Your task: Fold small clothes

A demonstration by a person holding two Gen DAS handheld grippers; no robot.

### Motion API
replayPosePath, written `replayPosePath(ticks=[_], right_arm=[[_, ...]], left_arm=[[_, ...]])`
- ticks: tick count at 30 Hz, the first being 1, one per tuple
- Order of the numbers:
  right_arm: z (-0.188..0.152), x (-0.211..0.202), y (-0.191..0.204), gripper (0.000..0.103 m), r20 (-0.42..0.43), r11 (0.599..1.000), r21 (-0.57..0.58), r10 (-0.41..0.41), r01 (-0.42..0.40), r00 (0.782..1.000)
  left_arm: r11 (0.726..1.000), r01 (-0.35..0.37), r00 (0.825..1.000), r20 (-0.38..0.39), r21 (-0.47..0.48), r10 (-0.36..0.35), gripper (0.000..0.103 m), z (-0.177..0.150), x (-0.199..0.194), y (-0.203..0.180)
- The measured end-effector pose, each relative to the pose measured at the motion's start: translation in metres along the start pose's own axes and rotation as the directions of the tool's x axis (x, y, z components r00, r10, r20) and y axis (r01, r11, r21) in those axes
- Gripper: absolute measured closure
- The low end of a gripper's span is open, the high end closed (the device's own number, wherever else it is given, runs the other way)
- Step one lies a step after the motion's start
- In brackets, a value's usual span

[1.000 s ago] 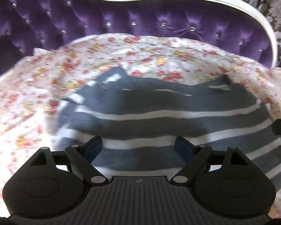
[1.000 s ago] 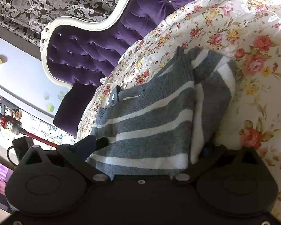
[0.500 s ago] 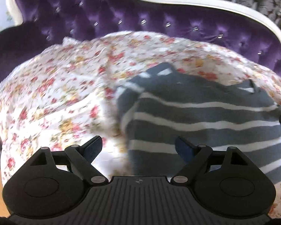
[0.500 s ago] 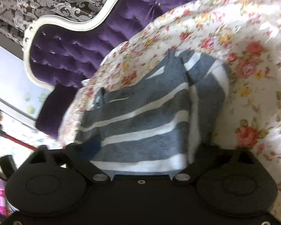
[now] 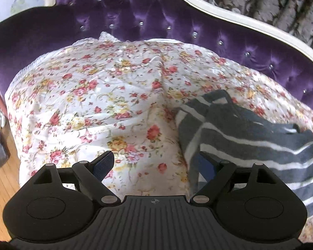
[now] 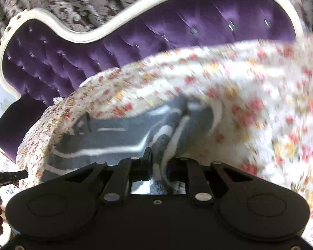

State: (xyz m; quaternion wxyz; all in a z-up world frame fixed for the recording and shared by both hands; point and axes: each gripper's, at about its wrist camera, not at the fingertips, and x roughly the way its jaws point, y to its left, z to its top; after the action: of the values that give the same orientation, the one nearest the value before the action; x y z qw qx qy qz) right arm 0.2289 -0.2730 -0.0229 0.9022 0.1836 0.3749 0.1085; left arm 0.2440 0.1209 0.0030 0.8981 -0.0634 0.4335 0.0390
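Already right gripper [image 6: 159, 164] closing on striped sweater [image 6: 119, 133], seemingly gripping its folded edge; blurry. Left gripper [image 5: 154, 164] wide, empty. Thin pinch could slip, undoing fold.

Bright, soft daylight fills both fisheye views, with edges curving strongly. The left wrist view is mostly sharp; glare whitens the floral sheet [image 5: 98, 95]. The right wrist view is heavily motion-blurred, smearing sheet and purple headboard [image 6: 177, 35].

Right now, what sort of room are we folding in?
Probably a home bedroom or sitting room: a tufted purple velvet backrest with a white carved frame, a floral-print white cloth spread over its seat, and brown damask-patterned wallpaper behind.
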Motion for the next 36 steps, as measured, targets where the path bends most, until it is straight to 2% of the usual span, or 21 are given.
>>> replayPosePath(ticks=[3, 7, 12, 16, 23, 26, 27, 28, 32, 34, 36], right_arm=[[0.013, -0.008, 0.038, 0.082, 0.004, 0.999, -0.053, 0.005, -0.005, 1.000], [0.026, -0.005, 0.091, 0.083, -0.008, 0.991, -0.123, 0.053, -0.054, 0.999], [0.024, 0.028, 0.160, 0.084, -0.060, 0.969, -0.220, 0.101, -0.112, 0.993], [0.005, 0.065, 0.200, 0.084, -0.127, 0.953, -0.267, 0.113, -0.143, 0.986], [-0.028, 0.112, 0.220, 0.081, -0.214, 0.948, -0.278, 0.100, -0.159, 0.972], [-0.030, 0.113, 0.219, 0.062, -0.227, 0.941, -0.252, 0.171, -0.228, 0.959], [-0.029, 0.111, 0.217, 0.052, -0.229, 0.937, -0.234, 0.208, -0.261, 0.951], [-0.027, 0.107, 0.214, 0.047, -0.227, 0.931, -0.214, 0.248, -0.297, 0.942], [-0.014, 0.083, 0.202, 0.047, -0.169, 0.898, -0.143, 0.392, -0.416, 0.904], [-0.008, 0.067, 0.195, 0.041, -0.133, 0.882, -0.129, 0.438, -0.454, 0.889], [-0.004, 0.051, 0.188, 0.040, -0.097, 0.880, -0.144, 0.442, -0.452, 0.892]], left_arm=[[0.999, 0.015, 1.000, -0.002, -0.031, -0.015, 0.018, 0.002, -0.003, 0.009], [0.998, 0.032, 0.999, -0.008, -0.062, -0.032, 0.018, 0.003, -0.007, 0.018], [0.997, 0.023, 1.000, 0.002, -0.073, -0.023, 0.018, 0.005, -0.012, 0.026], [0.996, 0.011, 1.000, 0.013, -0.089, -0.010, 0.018, 0.006, -0.017, 0.034], [0.995, 0.017, 1.000, 0.013, -0.103, -0.016, 0.018, 0.007, -0.020, 0.042], [0.994, 0.023, 1.000, 0.013, -0.107, -0.022, 0.018, 0.007, -0.020, 0.043], [0.994, 0.025, 1.000, 0.014, -0.110, -0.024, 0.018, 0.007, -0.020, 0.044], [0.993, 0.026, 1.000, 0.015, -0.113, -0.025, 0.018, 0.006, -0.020, 0.043], [0.990, 0.046, 0.999, 0.017, -0.132, -0.044, 0.018, 0.005, -0.019, 0.045], [0.988, 0.063, 0.998, 0.018, -0.144, -0.061, 0.018, 0.005, -0.018, 0.046], [0.986, 0.077, 0.997, 0.018, -0.151, -0.075, 0.018, 0.004, -0.016, 0.046]])
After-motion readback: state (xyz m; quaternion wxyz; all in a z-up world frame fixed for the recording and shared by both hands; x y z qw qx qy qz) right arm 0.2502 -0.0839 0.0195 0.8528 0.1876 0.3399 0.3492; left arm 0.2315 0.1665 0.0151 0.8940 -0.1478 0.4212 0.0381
